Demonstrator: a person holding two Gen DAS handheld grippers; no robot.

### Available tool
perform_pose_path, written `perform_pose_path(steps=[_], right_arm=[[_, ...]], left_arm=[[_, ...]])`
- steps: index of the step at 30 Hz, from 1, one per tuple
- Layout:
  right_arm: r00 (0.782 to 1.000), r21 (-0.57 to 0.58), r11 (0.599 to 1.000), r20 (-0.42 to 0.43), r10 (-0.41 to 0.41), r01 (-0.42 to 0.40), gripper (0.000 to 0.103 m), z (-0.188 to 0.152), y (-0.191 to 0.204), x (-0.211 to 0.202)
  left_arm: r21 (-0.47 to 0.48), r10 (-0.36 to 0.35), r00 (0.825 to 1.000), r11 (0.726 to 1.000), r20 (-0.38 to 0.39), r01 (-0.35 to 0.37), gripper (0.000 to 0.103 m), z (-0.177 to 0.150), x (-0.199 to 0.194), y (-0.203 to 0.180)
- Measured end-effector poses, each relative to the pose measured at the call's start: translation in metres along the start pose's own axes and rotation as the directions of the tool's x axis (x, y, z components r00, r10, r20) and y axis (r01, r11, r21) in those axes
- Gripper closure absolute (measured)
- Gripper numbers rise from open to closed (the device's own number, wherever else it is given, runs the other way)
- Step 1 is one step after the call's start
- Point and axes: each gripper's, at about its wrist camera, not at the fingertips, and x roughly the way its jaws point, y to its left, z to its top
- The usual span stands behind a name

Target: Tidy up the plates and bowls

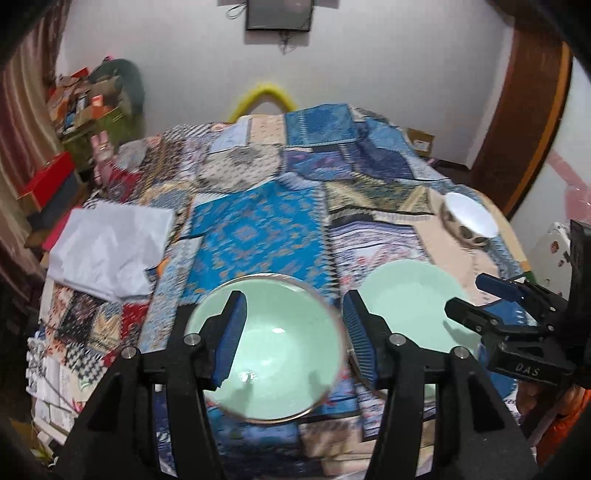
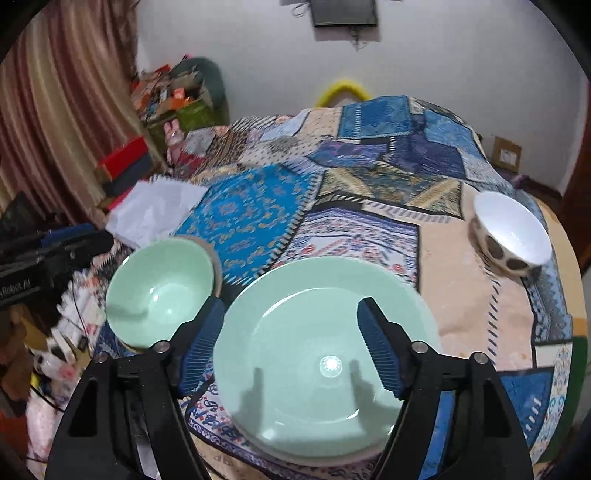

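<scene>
On the patchwork cloth (image 2: 461,295), green bowl (image 2: 162,291) and plate (image 2: 295,332) sit empty; both tongs gape, holding nothing.

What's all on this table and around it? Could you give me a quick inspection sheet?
Surface: patchwork cloth covers the table.
Job's things: green bowl, green plate, spotted white bowl, all set apart.
Clutter: white paper at the left.
Grippers: left gripper open above the green bowl; right gripper open above the plate; both empty.
Cables: cords under a wall screen.
Surroundings: curtain, stacked boxes.
</scene>
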Motion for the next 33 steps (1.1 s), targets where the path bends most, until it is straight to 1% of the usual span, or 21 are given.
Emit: perform_pose_path(steps=[4, 6, 7, 11, 13, 15, 19, 24, 25, 27, 30, 33], right_arm=[[0.999, 0.053, 0.998, 0.026, -0.034, 0.032, 0.026, 0.003, -0.027, -0.016], [0.997, 0.087, 0.995, 0.040, -0.062, 0.058, 0.023, 0.006, -0.045, -0.024], [0.996, 0.095, 0.993, 0.047, -0.074, 0.069, 0.019, 0.006, -0.050, -0.028], [0.982, 0.114, 0.980, 0.072, -0.172, 0.164, 0.016, 0.010, -0.077, -0.043], [0.973, 0.120, 0.971, 0.075, -0.217, 0.207, 0.016, 0.012, -0.090, -0.049], [0.968, 0.125, 0.966, 0.074, -0.239, 0.228, 0.016, 0.013, -0.102, -0.053], [0.968, 0.154, 0.963, 0.083, -0.235, 0.221, 0.016, 0.018, -0.131, -0.062], [0.954, 0.177, 0.951, 0.115, -0.276, 0.254, 0.016, 0.026, -0.162, -0.069], [0.951, 0.178, 0.948, 0.117, -0.287, 0.264, 0.017, 0.028, -0.167, -0.069], [0.943, 0.175, 0.942, 0.123, -0.308, 0.285, 0.017, 0.032, -0.178, -0.068], [0.938, 0.179, 0.935, 0.115, -0.327, 0.305, 0.017, 0.036, -0.193, -0.061], [0.935, 0.182, 0.930, 0.100, -0.341, 0.320, 0.024, 0.039, -0.210, -0.049]], left_arm=[[0.029, -0.030, 1.000, 0.999, 0.010, 0.030, 0.049, 0.010, 0.003, -0.028], [0.044, -0.050, 0.999, 0.998, 0.010, 0.049, 0.049, 0.017, 0.008, -0.044], [0.048, -0.055, 0.998, 0.997, 0.010, 0.055, 0.049, 0.019, 0.010, -0.050], [0.066, -0.087, 0.996, 0.994, -0.005, 0.087, 0.048, 0.032, 0.026, -0.079], [0.077, -0.105, 0.994, 0.991, -0.019, 0.106, 0.048, 0.039, 0.036, -0.096], [0.088, -0.122, 0.992, 0.988, -0.032, 0.124, 0.048, 0.046, 0.047, -0.113], [0.122, -0.148, 0.988, 0.981, -0.047, 0.152, 0.048, 0.059, 0.065, -0.145], [0.169, -0.173, 0.983, 0.969, -0.056, 0.180, 0.043, 0.077, 0.088, -0.180], [0.175, -0.179, 0.982, 0.967, -0.059, 0.186, 0.040, 0.080, 0.093, -0.187], [0.183, -0.189, 0.980, 0.963, -0.061, 0.197, 0.036, 0.087, 0.105, -0.199], [0.193, -0.194, 0.978, 0.959, -0.074, 0.205, 0.035, 0.096, 0.125, -0.215], [0.193, -0.194, 0.976, 0.958, -0.099, 0.210, 0.035, 0.103, 0.147, -0.228]])
